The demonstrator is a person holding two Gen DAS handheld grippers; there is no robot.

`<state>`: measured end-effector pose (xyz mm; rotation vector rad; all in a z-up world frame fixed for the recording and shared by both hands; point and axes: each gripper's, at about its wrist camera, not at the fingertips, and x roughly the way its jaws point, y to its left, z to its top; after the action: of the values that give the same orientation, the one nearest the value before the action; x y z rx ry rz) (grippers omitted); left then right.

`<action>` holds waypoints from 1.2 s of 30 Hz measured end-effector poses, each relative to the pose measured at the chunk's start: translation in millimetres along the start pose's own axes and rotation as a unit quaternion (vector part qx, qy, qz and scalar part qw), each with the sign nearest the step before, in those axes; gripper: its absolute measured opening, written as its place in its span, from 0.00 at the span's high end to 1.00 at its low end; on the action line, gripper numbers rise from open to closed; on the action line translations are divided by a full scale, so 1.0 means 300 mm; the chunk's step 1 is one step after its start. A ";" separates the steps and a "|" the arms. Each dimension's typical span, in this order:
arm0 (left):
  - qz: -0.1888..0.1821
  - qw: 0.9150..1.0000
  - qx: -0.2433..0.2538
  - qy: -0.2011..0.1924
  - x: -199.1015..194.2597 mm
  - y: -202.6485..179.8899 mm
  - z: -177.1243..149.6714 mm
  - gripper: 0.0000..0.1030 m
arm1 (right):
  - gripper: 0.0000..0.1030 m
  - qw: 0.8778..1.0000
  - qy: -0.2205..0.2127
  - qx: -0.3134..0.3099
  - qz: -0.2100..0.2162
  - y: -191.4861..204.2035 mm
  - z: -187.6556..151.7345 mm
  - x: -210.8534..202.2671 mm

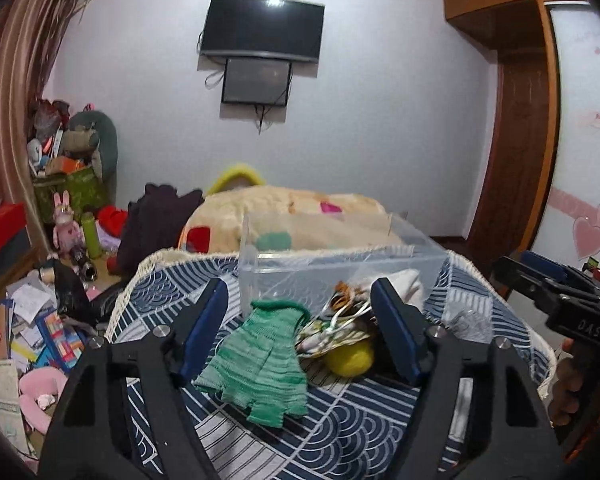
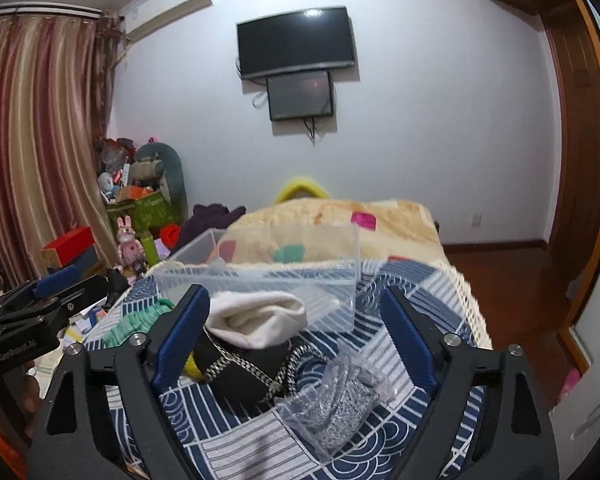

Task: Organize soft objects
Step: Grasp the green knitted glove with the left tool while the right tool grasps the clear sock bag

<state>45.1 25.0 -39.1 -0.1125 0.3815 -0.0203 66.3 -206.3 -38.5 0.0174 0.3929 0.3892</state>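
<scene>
A green knitted glove [image 1: 260, 360] lies on the blue patterned cloth [image 1: 340, 432], between the open fingers of my left gripper [image 1: 300, 316]. Beside it lie a patterned pouch with cords [image 1: 336, 332] and a yellow ball [image 1: 350, 358]. A clear plastic box [image 1: 332, 268] stands behind them. In the right wrist view my right gripper [image 2: 296, 320] is open above a white folded cloth [image 2: 260, 316], a black bag with a chain [image 2: 240, 368] and a silvery item in a clear bag [image 2: 336, 404]. The clear box [image 2: 260, 276] stands just beyond.
A bed with a cream blanket [image 1: 284, 216] lies behind the box. Clutter, toys and papers [image 1: 40, 320] cover the floor at left. A wooden wardrobe [image 1: 512, 120] stands at right. The right gripper's body [image 1: 560, 304] shows at the right edge of the left wrist view.
</scene>
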 end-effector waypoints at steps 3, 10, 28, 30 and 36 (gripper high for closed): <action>0.002 1.000 -0.011 0.024 0.050 0.035 -0.020 0.29 | 0.24 1.000 0.024 0.007 -0.005 -0.023 -0.032 0.021; 0.006 0.995 -0.052 0.091 0.177 0.132 -0.082 0.29 | 0.32 0.995 0.092 0.016 -0.029 -0.073 -0.113 0.087; -0.015 0.988 -0.085 0.131 0.266 0.188 -0.140 0.64 | 0.54 0.987 0.150 0.043 -0.040 -0.122 -0.164 0.138; -0.012 0.988 -0.082 0.128 0.258 0.185 -0.136 0.66 | 0.58 0.987 0.147 0.041 -0.042 -0.122 -0.164 0.140; 0.001 0.992 -0.068 0.103 0.199 0.173 -0.107 0.68 | 0.67 0.989 0.135 0.048 -0.036 -0.126 -0.151 0.128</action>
<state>88.4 70.6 -96.8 -0.2453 0.5898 -0.0049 95.7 -229.6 -98.1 0.0454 0.6773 0.3013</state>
